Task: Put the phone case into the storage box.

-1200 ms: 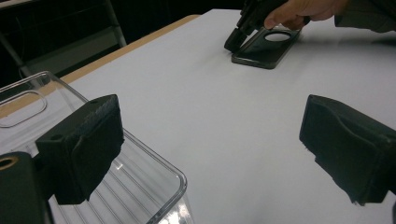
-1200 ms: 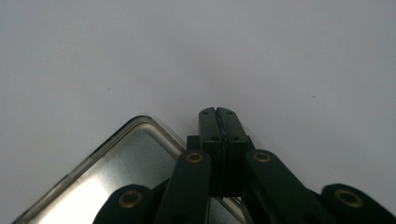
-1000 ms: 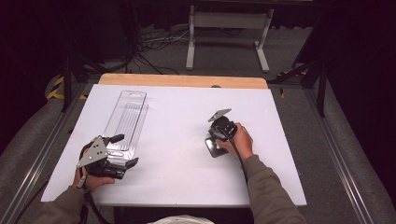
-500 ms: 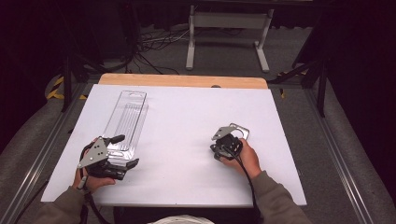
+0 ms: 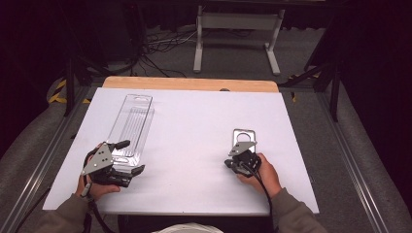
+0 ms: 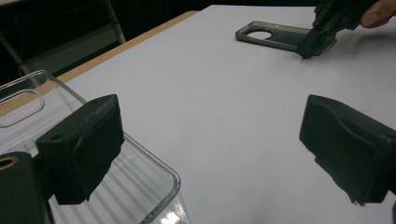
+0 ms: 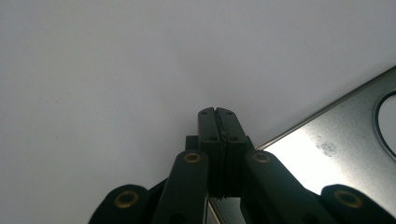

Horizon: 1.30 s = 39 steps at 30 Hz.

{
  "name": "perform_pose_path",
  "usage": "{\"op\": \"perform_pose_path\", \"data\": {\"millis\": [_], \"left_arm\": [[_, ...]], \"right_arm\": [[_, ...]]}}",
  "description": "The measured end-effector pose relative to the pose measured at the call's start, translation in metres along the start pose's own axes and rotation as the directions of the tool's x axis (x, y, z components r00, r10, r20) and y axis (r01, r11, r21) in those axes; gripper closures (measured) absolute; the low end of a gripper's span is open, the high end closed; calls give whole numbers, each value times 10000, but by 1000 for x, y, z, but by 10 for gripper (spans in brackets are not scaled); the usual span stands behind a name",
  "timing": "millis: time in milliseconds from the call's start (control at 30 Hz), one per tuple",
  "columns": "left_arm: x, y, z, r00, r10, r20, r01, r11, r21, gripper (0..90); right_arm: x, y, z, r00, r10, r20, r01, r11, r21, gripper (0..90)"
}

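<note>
The metal plate [image 5: 243, 136] slid nearer with the closed right gripper [image 5: 239, 160] (left gripper [image 5: 127, 156] gapes empty).

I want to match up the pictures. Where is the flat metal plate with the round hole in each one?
High view: metal plate lies right of middle, just beyond the right gripper.
Left gripper view: top, right of middle.
Right gripper view: lower right corner.
Shared landmark: the white table.

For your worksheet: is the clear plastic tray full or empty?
Empty: through the clear plastic tray only its ribbed bottom and the white table show.
</note>
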State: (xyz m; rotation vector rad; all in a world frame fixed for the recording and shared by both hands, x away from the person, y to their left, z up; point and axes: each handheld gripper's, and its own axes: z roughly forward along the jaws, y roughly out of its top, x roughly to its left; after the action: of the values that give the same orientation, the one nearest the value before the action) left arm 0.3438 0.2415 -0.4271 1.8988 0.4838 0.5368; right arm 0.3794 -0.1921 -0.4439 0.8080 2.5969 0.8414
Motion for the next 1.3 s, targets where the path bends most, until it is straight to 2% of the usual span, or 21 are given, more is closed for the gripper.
{"op": "perform_pose_path", "data": {"millis": [300, 567, 667, 833, 1000, 1300], "left_arm": [[0, 0, 0, 10000, 6, -2, -6, 10000, 17, 69], [0, 0, 0, 10000, 37, -24, -37, 10000, -24, 70], [-1, 0, -1, 9999, 93, -75, -93, 9999, -61, 72], [-1, 1, -2, 9999, 110, -104, -111, 9999, -64, 72], [-1, 1, -2, 9999, 129, -91, -129, 9999, -38, 72], [-2, 1, -1, 9999, 134, -50, -134, 9999, -19, 72]], "right_arm": [[1, -12, -9, 9998, 179, -64, -180, 9998, -85, 889], [2, -13, -9, 10000, 42, -55, -42, 9999, -97, 879], [3, -12, -10, 10000, -33, 20, 33, 10000, -64, 835], [4, -12, -15, 9998, -170, 125, 175, 9989, -443, 804], [3, -10, -23, 9996, -182, 218, 200, 9962, -846, 709], [-5, -7, -32, 9986, 171, 507, -111, 9933, -1152, 494]]}}
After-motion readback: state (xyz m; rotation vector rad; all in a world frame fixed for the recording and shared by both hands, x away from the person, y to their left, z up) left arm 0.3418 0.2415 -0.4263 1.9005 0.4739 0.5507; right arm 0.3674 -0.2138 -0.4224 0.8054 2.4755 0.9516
